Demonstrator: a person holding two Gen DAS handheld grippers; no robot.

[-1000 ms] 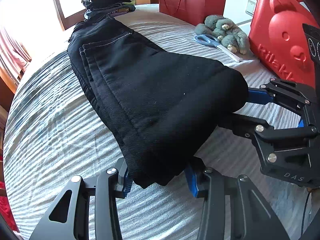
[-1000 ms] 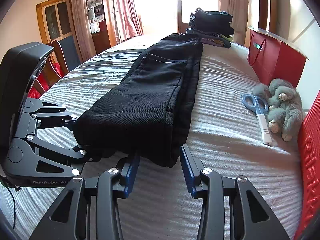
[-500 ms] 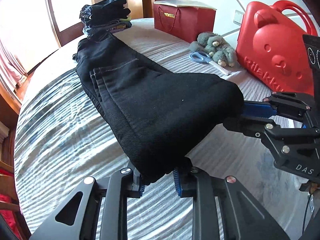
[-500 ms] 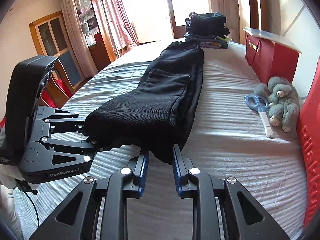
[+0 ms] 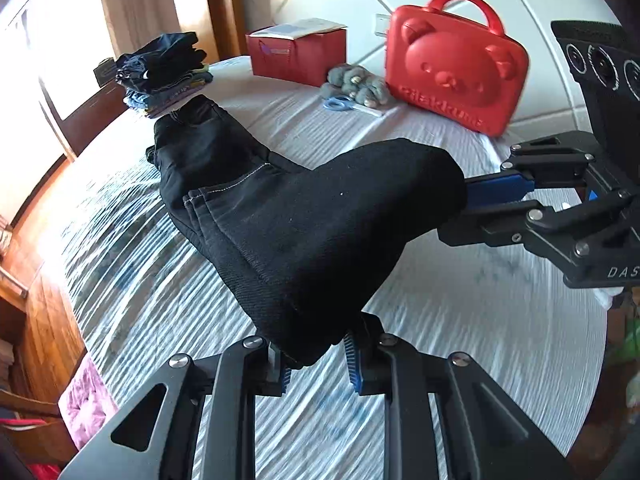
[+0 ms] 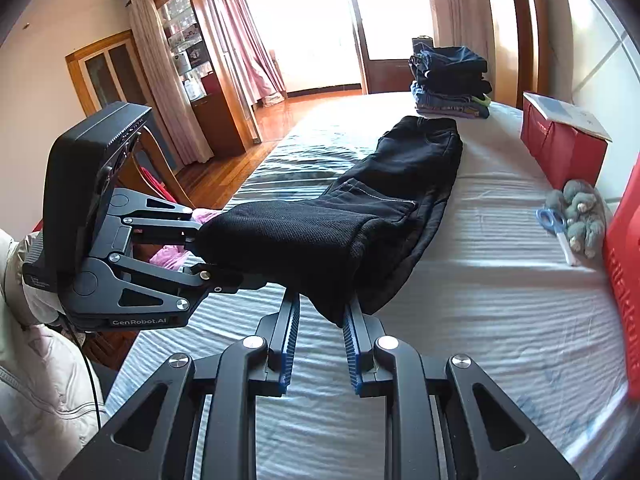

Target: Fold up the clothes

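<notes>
Black trousers point(image 5: 304, 220), folded lengthwise, lie along the striped bed point(image 5: 440, 320) with the waistband at the far end. Their near end hangs lifted off the sheet. My left gripper point(image 5: 316, 354) is shut on the near corner of that end. My right gripper point(image 5: 464, 204) comes in from the right and is shut on the other corner. In the right wrist view the trousers point(image 6: 320, 236) drape over the right gripper point(image 6: 320, 308), whose pads pinch the cloth. The left gripper point(image 6: 200, 248) clamps the left corner there.
A stack of folded clothes point(image 5: 164, 68) stands at the far end of the bed, just beyond the waistband. Along the right side stand a red box point(image 5: 298, 52), a grey plush toy point(image 5: 356, 84), blue scissors point(image 5: 344, 105) and a red bear case point(image 5: 456, 64).
Both grippers went from open around the trousers' near end to shut on it. They then lifted that end off the bed and carried it up and forward.
</notes>
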